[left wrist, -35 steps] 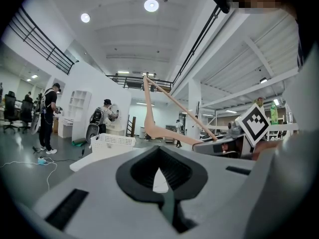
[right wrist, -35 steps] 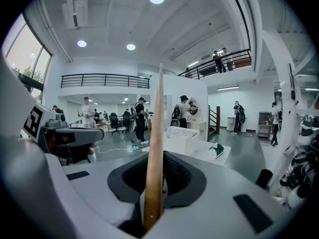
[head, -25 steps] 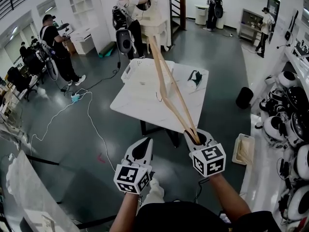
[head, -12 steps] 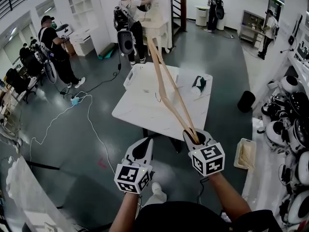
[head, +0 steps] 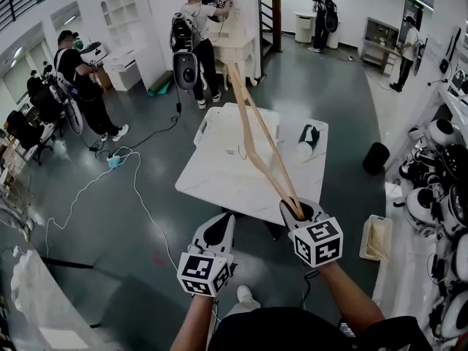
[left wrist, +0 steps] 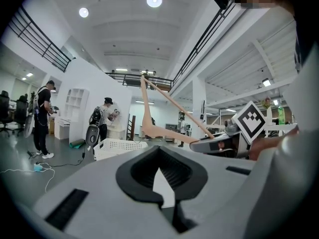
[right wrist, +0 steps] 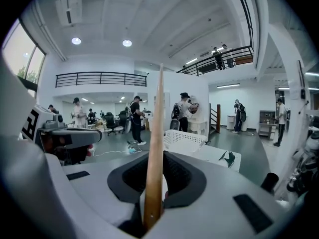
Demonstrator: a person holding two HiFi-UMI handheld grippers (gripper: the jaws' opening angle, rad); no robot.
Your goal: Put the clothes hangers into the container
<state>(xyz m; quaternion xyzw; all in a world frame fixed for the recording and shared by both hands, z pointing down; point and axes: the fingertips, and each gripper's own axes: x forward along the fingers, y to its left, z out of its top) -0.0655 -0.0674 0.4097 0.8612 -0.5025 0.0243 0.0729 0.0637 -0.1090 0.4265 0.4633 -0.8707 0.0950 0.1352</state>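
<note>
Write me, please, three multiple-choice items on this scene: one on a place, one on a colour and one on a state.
1. Where does the white basket stand?
A) on the floor
B) on the white table
C) on a chair

2. What colour is the clothes hanger?
A) black
B) red
C) light wood

3. How is the right gripper?
A) open and empty
B) shut on the clothes hanger
C) lying on the table

Answers: 1 B, it sits at the table's far edge; 2 C, its bars are pale wood; 3 B, it clamps one end of the hanger.
</note>
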